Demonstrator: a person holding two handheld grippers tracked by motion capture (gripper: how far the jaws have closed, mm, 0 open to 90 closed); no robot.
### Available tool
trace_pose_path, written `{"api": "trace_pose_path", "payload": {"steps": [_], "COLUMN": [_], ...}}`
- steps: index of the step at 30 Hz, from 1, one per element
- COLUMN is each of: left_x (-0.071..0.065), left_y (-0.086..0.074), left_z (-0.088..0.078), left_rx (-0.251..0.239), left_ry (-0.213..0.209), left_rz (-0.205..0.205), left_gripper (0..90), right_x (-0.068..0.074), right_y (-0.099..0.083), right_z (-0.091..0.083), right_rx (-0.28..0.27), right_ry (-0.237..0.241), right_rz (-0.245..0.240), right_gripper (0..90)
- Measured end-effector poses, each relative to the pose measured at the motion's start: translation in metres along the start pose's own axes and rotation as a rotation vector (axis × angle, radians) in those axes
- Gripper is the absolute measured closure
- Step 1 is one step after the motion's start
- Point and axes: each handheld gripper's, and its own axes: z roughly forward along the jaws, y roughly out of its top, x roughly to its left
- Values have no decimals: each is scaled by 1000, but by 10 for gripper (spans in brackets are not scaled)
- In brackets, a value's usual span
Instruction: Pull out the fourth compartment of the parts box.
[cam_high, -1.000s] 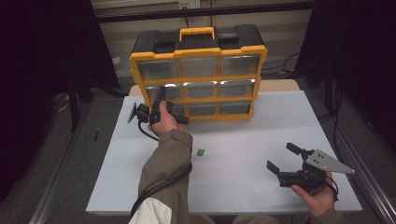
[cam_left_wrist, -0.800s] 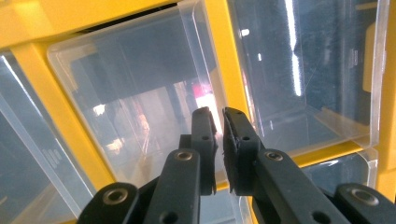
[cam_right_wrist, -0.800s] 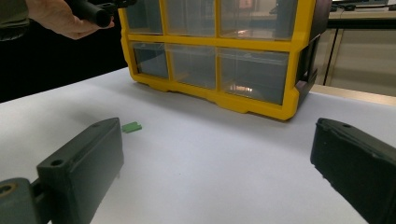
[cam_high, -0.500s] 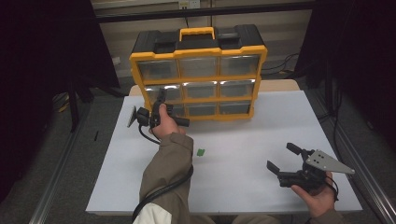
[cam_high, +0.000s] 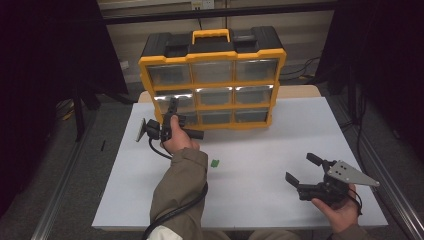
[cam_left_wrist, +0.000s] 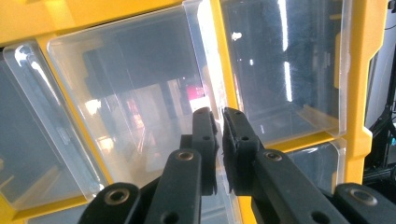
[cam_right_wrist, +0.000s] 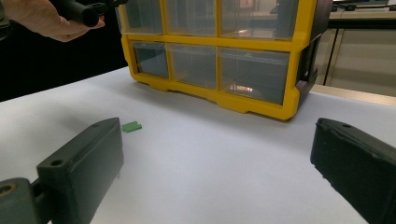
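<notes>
In the high view the left gripper reaches the middle-left drawer of the yellow organizer at the far side of the counter, while the right gripper hovers wide open and empty at the near right. In the left gripper view that gripper is pinched nearly closed on the clear drawer's raised edge. In the right gripper view the spread gripper frames bare counter, a small green piece lying beyond it to the left.

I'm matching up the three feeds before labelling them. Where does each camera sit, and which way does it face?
High view: above the person's side, looking forward and down on the white table; both forearms, left gripper and right gripper show.
Left gripper view: rides the left gripper, facing the clear drawer; near-shut jaws pinch its edge.
Right gripper view: rides the right gripper, looking level across the table; open jaws.
Shared: yellow organizer, green piece.
</notes>
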Motion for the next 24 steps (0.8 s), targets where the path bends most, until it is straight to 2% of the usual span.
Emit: {"api": "trace_pose_path", "payload": {"steps": [3, 8, 12, 13, 16, 17, 19, 24], "left_x": [1, 1, 1, 1, 2, 1, 2, 2], "left_y": [1, 1, 1, 0, 1, 1, 1, 2], "left_z": [-2, -6, -10, -10, -14, -14, -15, -18], "left_rx": [4, -1, 10, 1, 11, 7, 11, 20], "left_ry": [-2, -11, -13, -16, -25, -24, -22, -28], "left_rz": [12, -2, 4, -13, 1, -10, 0, -9], "left_gripper": [842, 842, 844, 844, 844, 845, 844, 846], "right_x": [0, 0, 0, 0, 0, 0, 0, 0], "right_y": [0, 0, 0, 0, 0, 0, 0, 0], "right_z": [0, 0, 0, 0, 0, 0, 0, 0], "right_rx": [4, 0, -2, -2, -1, -1, -2, -5], "right_ry": [-2, -1, -1, -1, -1, -1, -1, -3], "right_rz": [-5, -11, -11, -11, -13, -13, -13, -11], "right_gripper": [24, 24, 24, 23, 23, 23, 23, 23]}}
